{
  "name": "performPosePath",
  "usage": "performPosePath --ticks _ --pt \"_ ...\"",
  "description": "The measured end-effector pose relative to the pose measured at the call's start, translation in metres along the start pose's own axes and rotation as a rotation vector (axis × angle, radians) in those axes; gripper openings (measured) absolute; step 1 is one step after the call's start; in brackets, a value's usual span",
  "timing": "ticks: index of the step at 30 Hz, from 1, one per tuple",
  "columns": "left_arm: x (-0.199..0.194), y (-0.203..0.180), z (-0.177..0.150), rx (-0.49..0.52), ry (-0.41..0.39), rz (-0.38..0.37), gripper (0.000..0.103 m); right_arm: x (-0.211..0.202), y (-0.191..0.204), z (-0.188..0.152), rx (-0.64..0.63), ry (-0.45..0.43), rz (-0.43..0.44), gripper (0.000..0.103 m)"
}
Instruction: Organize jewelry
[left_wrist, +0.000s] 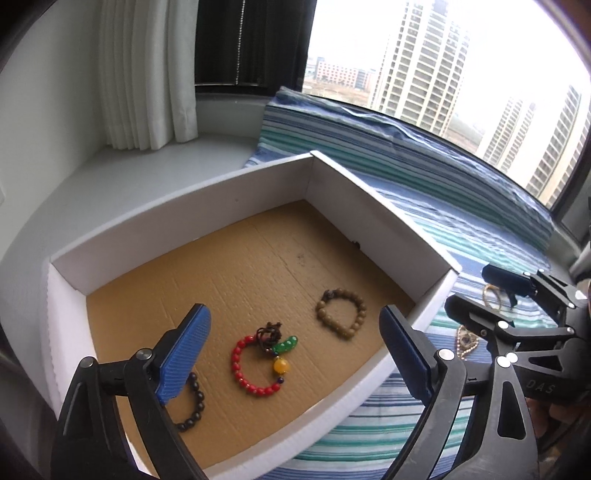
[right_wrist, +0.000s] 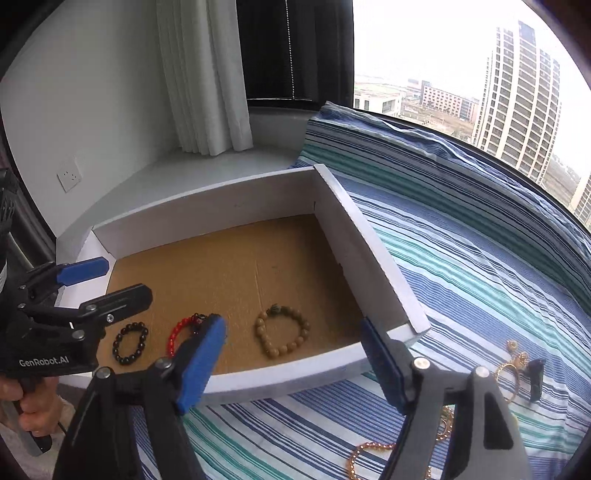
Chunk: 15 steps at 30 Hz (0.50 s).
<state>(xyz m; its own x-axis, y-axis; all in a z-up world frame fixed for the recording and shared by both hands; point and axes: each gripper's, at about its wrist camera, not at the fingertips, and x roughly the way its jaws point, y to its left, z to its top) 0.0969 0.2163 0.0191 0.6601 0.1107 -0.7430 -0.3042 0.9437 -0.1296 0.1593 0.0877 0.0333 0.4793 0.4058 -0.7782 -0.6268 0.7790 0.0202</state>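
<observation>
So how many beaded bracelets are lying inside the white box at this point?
3, in a row near the front of the box: black bracelet leftmost, red bracelet in the middle, tan bracelet rightmost. The grippers' fingers hide parts of the floor, so another may be hidden.

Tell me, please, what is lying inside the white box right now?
Inside the white box, three bead bracelets lie on brown cardboard: a black one, a red one with charms, and a tan one. Gripper fingers cover parts of the first two.

Three bracelets in box; necklaces on cloth right.
</observation>
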Motion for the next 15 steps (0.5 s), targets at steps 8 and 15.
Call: performPosePath --ticks 8,15 --pt "-0.020 -0.048 -0.027 0.017 -0.002 -0.099 0.097 -0.053 -0.028 -0.041 0.011 -0.050 -0.095 0.077" --pt "-0.016 -0.099 -0.069 0.131 0.073 -0.155 0.097 -0.084 -0.065 -0.096 0.087 -0.050 -0.187 0.077"
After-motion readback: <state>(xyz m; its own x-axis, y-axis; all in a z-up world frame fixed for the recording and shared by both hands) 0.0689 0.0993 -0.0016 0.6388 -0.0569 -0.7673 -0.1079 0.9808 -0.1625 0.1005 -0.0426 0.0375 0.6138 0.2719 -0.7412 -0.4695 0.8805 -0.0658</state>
